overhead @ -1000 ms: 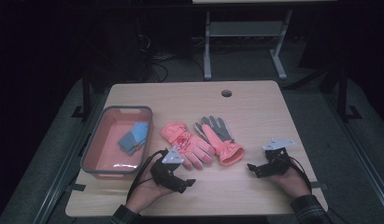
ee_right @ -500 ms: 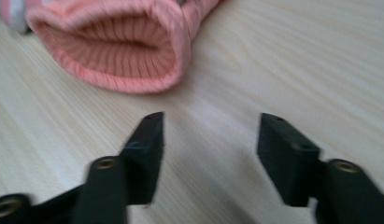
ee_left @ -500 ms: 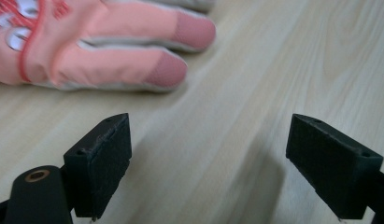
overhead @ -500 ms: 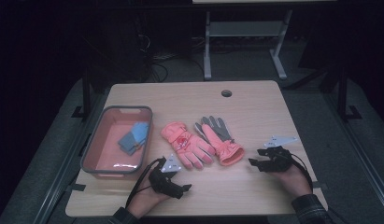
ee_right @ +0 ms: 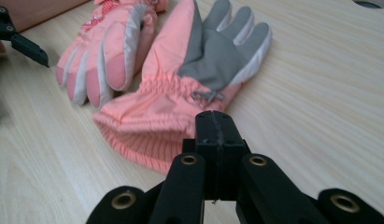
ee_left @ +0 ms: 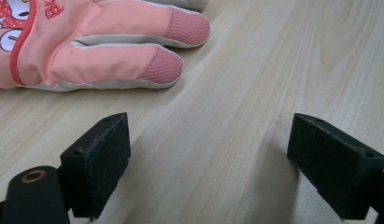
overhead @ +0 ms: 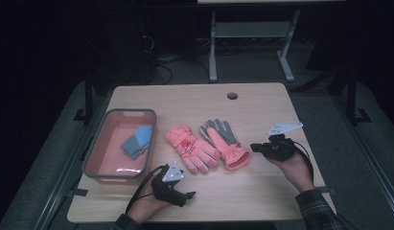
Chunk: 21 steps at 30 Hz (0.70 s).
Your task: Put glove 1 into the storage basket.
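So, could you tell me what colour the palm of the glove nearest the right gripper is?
Grey, on a salmon-pink glove; the right gripper view shows it best.

Two salmon-pink padded gloves (overhead: 208,146) lie side by side mid light wooden table (overhead: 261,110). Left gripper (overhead: 185,197) near front edge; right gripper (overhead: 253,146) just beside grey-palmed glove's cuff. Pink plastic tray (overhead: 96,143) holds blue cloth (overhead: 137,141).
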Each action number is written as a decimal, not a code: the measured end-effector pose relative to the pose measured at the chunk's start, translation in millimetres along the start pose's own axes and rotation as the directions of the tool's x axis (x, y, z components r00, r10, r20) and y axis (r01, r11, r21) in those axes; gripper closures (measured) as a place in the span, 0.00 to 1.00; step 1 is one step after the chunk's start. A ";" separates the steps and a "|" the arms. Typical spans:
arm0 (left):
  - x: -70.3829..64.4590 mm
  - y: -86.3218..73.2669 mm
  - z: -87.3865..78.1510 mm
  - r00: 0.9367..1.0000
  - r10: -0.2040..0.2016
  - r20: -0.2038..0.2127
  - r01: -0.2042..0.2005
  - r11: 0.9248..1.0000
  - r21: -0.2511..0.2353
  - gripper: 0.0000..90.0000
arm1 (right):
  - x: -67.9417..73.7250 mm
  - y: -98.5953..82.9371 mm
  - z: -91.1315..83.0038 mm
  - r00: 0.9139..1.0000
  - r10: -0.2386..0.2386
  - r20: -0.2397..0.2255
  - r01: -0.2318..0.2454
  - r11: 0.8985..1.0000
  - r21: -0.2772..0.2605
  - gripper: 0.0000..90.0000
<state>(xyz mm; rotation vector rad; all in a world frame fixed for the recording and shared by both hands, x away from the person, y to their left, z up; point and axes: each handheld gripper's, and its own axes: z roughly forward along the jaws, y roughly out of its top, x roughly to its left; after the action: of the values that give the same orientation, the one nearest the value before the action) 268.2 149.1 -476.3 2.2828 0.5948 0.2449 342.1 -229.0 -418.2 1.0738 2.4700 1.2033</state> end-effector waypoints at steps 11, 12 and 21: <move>1.3 -0.1 0.0 1.000 0.007 0.009 -0.007 1.000 0.000 0.14 | 4.1 26.2 24.5 0.998 -0.029 -0.061 0.029 1.000 -0.001 1.00; 1.4 0.0 0.0 1.000 0.008 0.009 -0.008 1.000 0.000 0.14 | 5.9 28.6 28.4 0.997 -0.035 -0.069 0.035 0.999 0.001 1.00; 1.5 -0.2 0.2 1.000 0.007 0.012 -0.007 1.000 -0.001 0.14 | 13.0 33.8 53.2 0.996 -0.050 -0.074 0.054 0.997 0.048 1.00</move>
<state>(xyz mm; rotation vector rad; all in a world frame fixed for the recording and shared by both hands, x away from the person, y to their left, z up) 269.5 149.8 -476.5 2.2843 0.5802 0.2343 374.7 -174.1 -425.9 0.9877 2.5789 1.1928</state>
